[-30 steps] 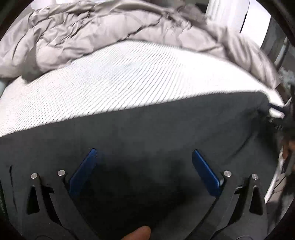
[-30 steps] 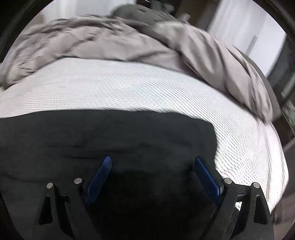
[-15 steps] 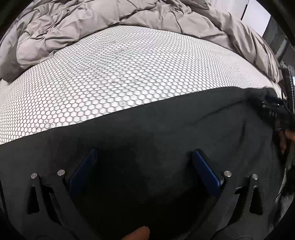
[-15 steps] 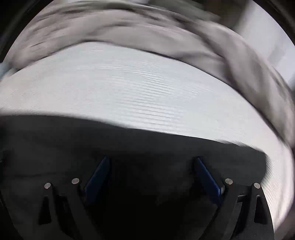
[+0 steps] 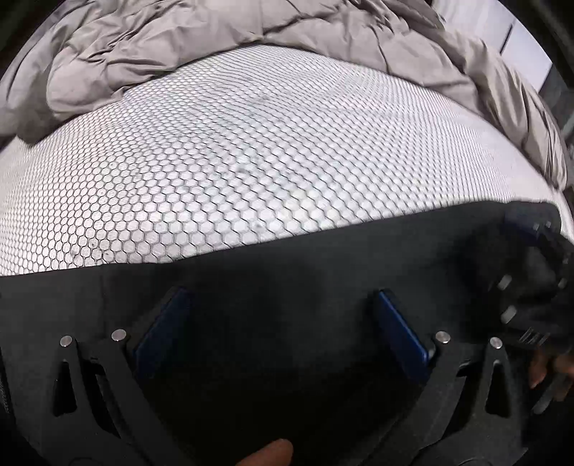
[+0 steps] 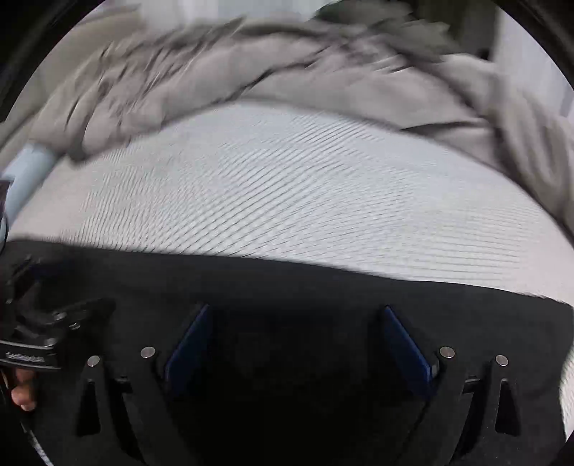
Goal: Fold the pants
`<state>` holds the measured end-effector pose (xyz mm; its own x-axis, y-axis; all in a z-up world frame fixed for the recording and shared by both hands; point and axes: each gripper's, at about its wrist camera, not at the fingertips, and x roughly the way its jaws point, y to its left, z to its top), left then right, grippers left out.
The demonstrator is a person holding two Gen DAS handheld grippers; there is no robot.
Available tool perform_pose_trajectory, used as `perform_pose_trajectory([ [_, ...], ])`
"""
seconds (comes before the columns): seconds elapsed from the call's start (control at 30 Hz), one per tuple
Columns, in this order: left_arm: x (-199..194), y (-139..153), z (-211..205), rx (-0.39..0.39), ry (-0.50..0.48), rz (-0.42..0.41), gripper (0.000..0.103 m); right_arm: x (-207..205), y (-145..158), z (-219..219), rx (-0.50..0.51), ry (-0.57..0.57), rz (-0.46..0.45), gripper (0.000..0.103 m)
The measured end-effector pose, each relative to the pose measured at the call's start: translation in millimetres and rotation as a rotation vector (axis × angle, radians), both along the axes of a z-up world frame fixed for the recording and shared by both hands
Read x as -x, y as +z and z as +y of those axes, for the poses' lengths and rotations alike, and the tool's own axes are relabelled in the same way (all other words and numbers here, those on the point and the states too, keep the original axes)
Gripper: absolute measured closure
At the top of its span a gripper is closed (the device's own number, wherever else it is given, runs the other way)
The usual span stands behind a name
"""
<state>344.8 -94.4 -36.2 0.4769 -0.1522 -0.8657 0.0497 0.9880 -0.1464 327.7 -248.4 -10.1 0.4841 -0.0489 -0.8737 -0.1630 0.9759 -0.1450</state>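
The black pants (image 5: 287, 258) lie spread flat on the near part of the bed (image 5: 251, 161), in front of the bunched grey duvet (image 5: 179, 43). Over the pants, the left claw (image 5: 283, 322) is wide open and holds nothing; just beside it, the right claw (image 6: 297, 344) gapes equally wide, empty

One black pants (image 5: 287, 258), one grey comforter (image 5: 287, 28), one honeycomb-patterned mattress (image 5: 251, 161), two tools.
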Motion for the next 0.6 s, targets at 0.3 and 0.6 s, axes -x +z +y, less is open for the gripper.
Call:
perform_pose_trajectory([
  [0.3, 13.2, 0.7, 1.8, 0.007, -0.009, -0.017, 0.001, -6.5, 16.0, -112.7, 0.236, -0.284, -0.067, 0.007],
  [0.6, 7.4, 14.1, 5.4, 0.019, -0.016, -0.020, 0.001, 32.9, 41.2, -185.8, 0.193, -0.379, -0.115, 0.008],
])
